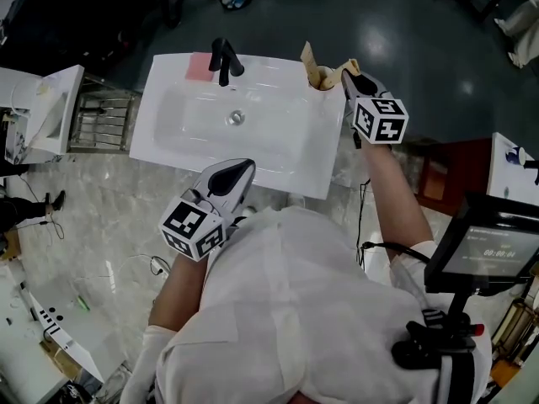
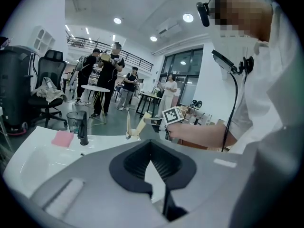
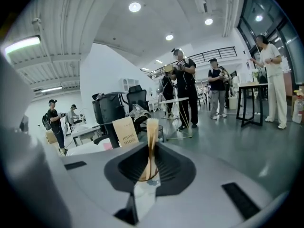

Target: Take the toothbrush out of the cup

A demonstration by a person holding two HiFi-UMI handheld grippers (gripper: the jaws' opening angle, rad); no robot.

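Two tools are noted: right tool [image 1: 349, 72] clamped on the upright toothbrush [image 3: 152, 137] in the cup [image 1: 321, 79], left tool [image 1: 242, 172] clenched empty, farther off.

White basin worktop [image 1: 286, 154] sits upper centre of frame, standing on a pale marble floor [image 1: 101, 225]. Its sunk bowl has a round drain [image 1: 236, 118] in the middle. Along the top edge stand a black faucet [image 1: 224, 60], a flat pink pad [image 1: 199, 66] just left of it, and a clear cup [image 1: 318, 81] at the upper right corner.
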